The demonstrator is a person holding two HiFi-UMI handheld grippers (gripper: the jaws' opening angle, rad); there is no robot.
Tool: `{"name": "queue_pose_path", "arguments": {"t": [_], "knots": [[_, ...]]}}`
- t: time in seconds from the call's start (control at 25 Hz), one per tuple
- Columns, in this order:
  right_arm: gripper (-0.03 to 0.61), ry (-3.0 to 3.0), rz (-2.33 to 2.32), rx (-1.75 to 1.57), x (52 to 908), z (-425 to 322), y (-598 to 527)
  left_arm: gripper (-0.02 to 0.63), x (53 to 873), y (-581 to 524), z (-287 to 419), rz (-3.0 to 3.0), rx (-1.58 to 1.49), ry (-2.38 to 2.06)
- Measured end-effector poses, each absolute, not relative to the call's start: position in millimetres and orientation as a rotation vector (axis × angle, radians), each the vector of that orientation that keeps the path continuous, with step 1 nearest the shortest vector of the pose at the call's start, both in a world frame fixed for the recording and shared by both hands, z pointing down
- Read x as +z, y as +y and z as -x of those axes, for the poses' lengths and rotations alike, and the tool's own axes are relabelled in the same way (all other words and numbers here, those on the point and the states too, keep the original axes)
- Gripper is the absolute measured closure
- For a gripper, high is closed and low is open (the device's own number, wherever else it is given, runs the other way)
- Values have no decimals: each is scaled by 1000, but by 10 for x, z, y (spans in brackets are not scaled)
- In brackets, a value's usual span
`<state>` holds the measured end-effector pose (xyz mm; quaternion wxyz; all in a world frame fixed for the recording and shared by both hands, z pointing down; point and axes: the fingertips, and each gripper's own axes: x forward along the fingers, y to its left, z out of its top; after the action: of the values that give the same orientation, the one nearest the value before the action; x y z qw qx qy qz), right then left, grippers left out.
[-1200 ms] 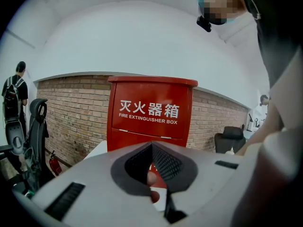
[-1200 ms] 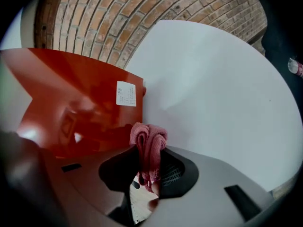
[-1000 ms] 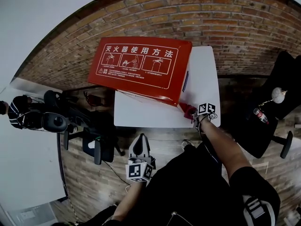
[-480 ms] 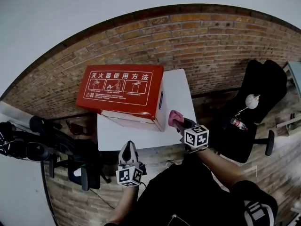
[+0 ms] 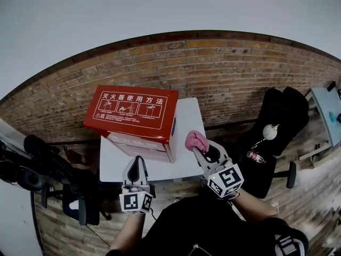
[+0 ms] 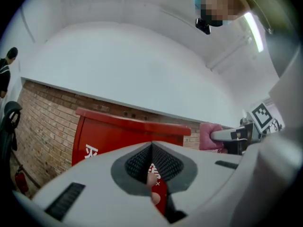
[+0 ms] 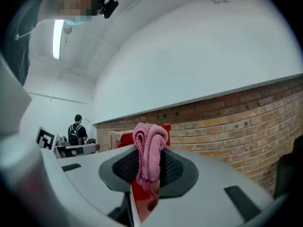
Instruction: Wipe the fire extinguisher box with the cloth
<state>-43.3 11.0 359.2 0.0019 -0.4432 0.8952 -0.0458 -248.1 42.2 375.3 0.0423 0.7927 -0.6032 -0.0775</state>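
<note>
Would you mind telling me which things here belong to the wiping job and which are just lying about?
For the job: red box, pink cloth held in the right gripper, white table under the box.
Just about: black chair, bottle on it.

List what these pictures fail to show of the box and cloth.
- Small print on the fire extinguisher box: head view, too small to read.
- The box's lower part: left gripper view, hidden behind the left gripper.
- Lower end of the cloth: right gripper view, pinched inside the right gripper.
</note>
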Motion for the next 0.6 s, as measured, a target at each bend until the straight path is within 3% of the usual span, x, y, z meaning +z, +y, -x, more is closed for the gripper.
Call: {"name": "queue_pose_path", "arguments": {"t": [0.24, 0.6], "knots": [[474, 2798, 1386, 15, 3326, 511, 214, 583, 3304, 497, 2382, -2504, -263, -1879], [476, 2829, 1392, 63, 3342, 667, 262, 584, 3248, 621, 2412, -2527, -243, -1916]]}}
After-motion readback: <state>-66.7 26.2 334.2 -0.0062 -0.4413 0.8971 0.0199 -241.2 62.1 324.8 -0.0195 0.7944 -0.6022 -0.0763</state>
